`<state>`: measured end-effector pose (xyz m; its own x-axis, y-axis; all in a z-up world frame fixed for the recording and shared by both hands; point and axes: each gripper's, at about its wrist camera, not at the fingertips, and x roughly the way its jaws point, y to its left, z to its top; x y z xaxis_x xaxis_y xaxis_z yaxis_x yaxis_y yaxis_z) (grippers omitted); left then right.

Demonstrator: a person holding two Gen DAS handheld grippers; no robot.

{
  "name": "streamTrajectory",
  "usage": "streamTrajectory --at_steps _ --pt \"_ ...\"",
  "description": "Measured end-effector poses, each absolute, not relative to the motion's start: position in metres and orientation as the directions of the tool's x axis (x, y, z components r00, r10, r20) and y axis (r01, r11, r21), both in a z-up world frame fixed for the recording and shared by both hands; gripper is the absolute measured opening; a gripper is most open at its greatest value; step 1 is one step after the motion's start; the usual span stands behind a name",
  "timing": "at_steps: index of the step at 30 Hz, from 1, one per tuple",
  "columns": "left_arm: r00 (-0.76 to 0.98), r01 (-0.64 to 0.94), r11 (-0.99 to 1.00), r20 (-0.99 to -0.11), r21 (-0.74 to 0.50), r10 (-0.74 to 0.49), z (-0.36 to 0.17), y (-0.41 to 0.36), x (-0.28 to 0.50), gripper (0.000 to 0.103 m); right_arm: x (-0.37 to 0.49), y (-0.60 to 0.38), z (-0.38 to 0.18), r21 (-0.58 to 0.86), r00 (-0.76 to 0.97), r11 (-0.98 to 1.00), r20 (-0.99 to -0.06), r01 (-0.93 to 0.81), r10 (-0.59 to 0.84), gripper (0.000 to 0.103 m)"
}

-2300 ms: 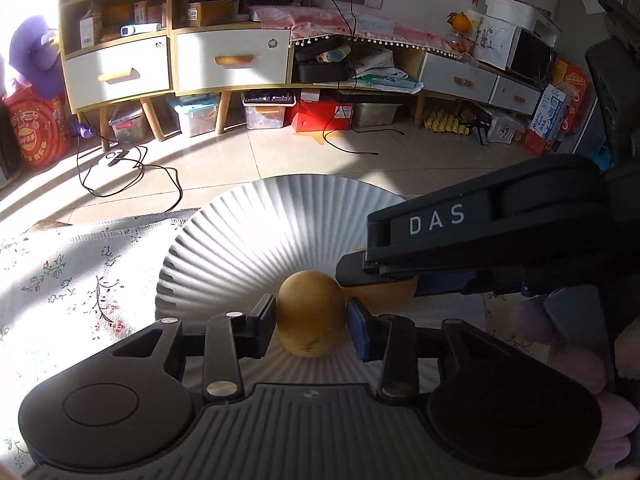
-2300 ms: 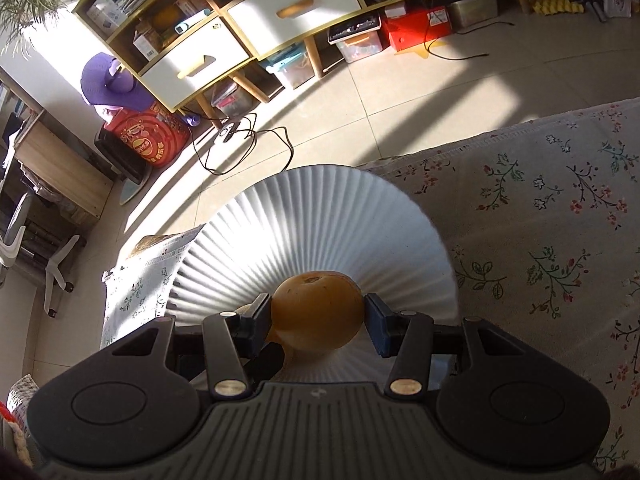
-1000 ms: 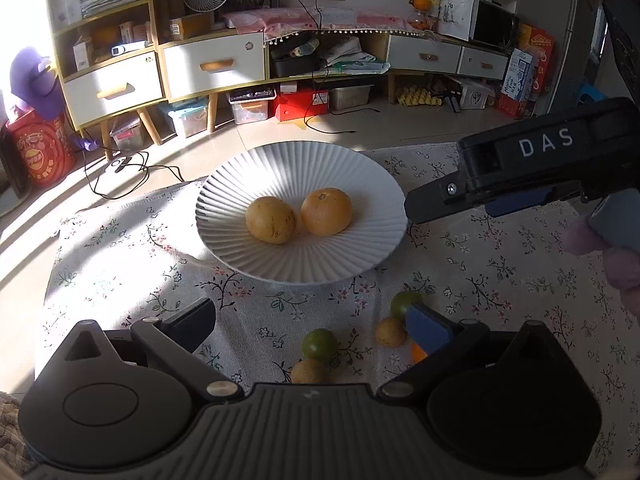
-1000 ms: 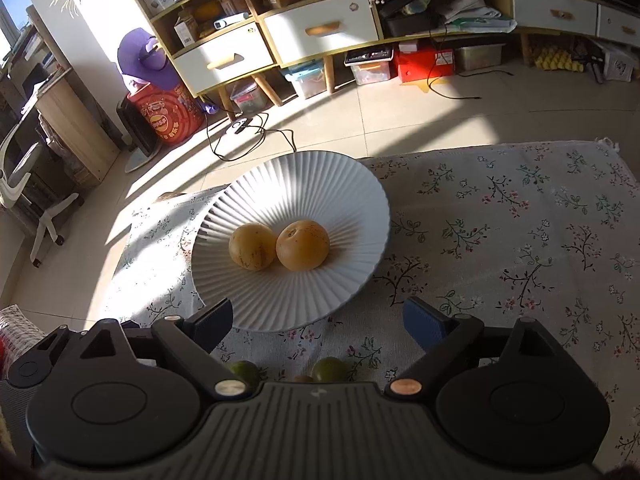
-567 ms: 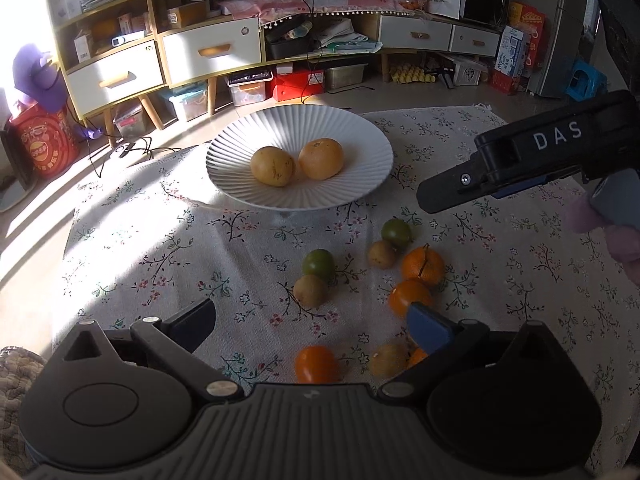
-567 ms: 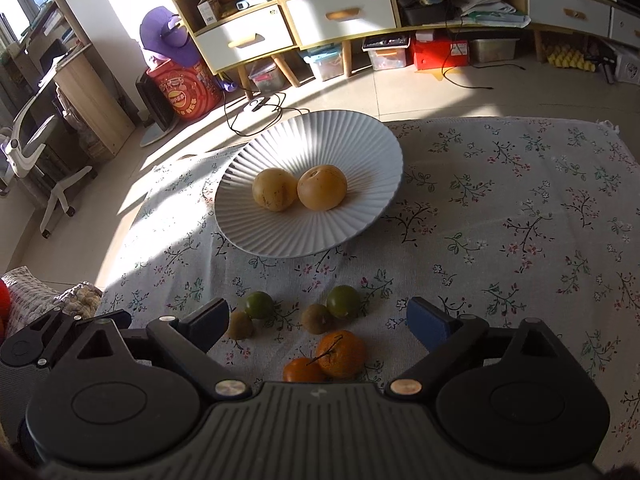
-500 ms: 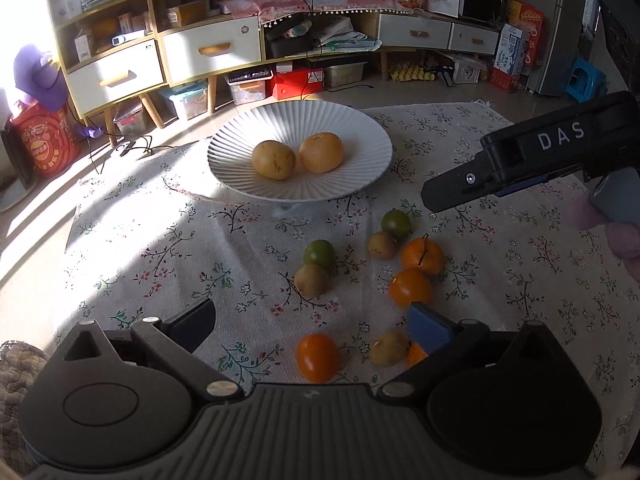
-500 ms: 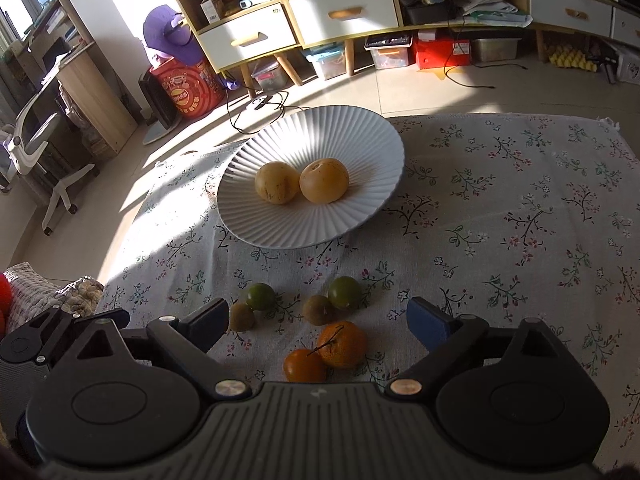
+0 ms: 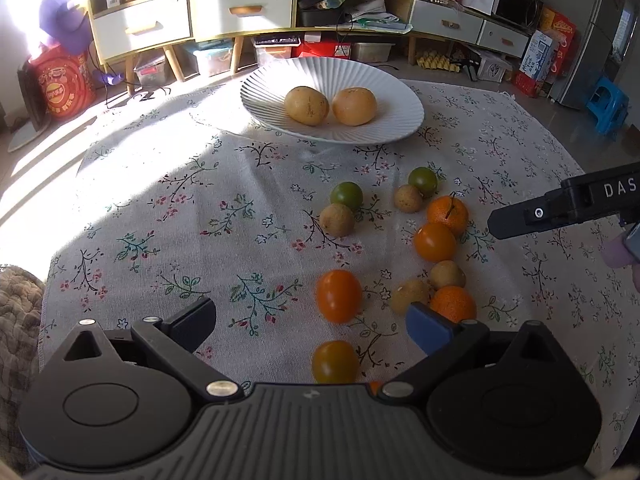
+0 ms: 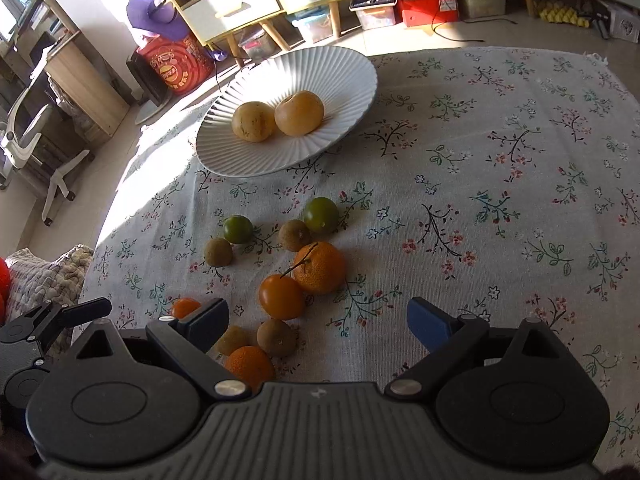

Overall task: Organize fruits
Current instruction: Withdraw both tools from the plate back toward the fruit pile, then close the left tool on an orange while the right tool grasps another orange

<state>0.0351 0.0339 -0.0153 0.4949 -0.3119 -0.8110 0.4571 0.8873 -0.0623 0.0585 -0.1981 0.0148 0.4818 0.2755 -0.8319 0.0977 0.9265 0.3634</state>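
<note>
A white ribbed plate at the far side of the table holds two yellow-brown round fruits. Loose fruit lies on the floral cloth nearer me: several oranges, two green ones and several small brown ones. My left gripper is open and empty above the near fruit. My right gripper is open and empty over the orange cluster; it also shows at the right of the left wrist view.
The floral tablecloth covers the table. Behind the table stand a low cabinet with drawers, storage boxes and cables on the floor. A quilted blanket lies at the table's left edge. An office chair stands at left.
Both grippers let go of the two fruits on the plate, opened, and drew back and up from it. The loose fruit on the cloth has come into view.
</note>
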Motion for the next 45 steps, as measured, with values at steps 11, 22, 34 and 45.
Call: streamTrajectory --at_steps 11,22,34,45 --pt "0.455 0.472 0.874 -0.817 -0.117 -0.355 -0.026 0.028 0.038 0.07 0.065 -0.186 -0.004 0.442 0.422 0.884 -0.838 0.151 0.347 0.088" --pt "0.447 0.479 0.868 -0.814 -0.131 -0.369 -0.028 0.021 0.042 0.045 0.075 -0.178 -0.009 0.471 0.412 0.865 -0.832 0.171 0.372 0.072" --pt "0.461 0.465 0.877 -0.814 -0.118 -0.354 -0.035 0.015 0.047 0.018 0.078 -0.176 -0.014 0.468 0.437 0.867 -0.824 0.169 0.36 0.051" --pt "0.464 0.469 0.877 -0.816 -0.104 -0.345 -0.036 0.014 0.049 0.016 0.077 -0.172 -0.012 0.402 0.456 0.904 -0.838 0.145 0.3 0.033"
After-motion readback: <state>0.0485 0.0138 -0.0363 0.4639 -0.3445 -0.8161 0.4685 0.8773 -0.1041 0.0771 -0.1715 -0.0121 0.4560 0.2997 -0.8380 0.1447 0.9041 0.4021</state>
